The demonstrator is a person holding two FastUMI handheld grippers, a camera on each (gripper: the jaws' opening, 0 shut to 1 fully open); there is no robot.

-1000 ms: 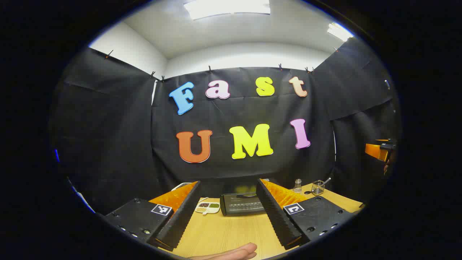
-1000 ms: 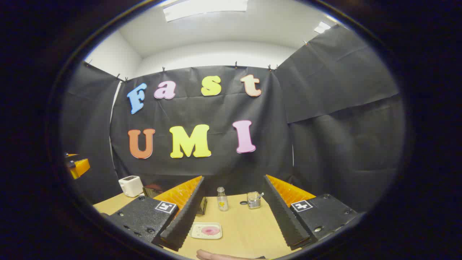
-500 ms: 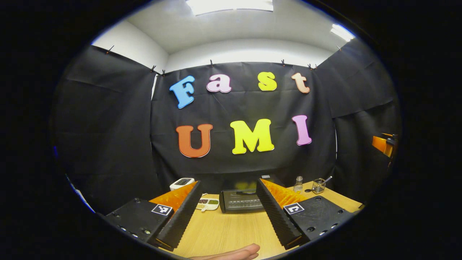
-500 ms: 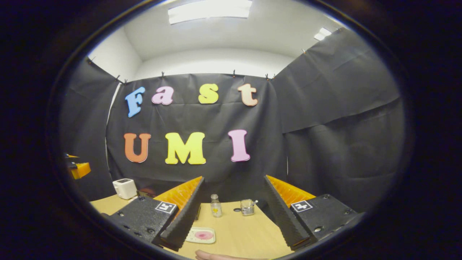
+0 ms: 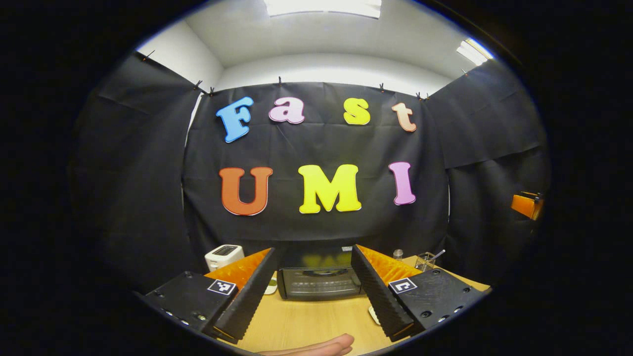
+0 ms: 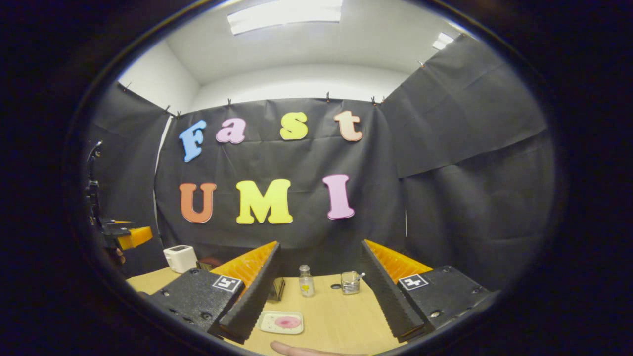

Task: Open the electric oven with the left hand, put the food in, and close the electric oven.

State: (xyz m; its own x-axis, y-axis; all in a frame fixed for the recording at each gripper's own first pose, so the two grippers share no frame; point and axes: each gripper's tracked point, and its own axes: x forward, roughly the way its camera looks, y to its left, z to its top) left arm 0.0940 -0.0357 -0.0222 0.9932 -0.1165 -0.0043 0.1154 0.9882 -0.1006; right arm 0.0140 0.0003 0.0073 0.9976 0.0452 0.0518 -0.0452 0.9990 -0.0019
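Left gripper view: left claw (image 5: pixel 311 296) spread wide, oven (image 5: pixel 319 283) shut, at 12 o'clock on worktop (image 5: pixel 306 321).
Right gripper view: right claw (image 6: pixel 319 301) released; food plate (image 6: pixel 280 322) at 7 o'clock.

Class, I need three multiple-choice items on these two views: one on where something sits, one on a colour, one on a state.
1. Seen from the left hand-held gripper, the oven is:
A. straight ahead
B. on the floor
C. on the toaster

2. The toaster is:
A. red
B. white
C. green

3. The oven door is:
A. off
B. wide open
C. closed

Answers:
1. A: it shows between the open fingers.
2. B: its body is white, in the right gripper view too.
3. C: the door and handle sit flat against the front.
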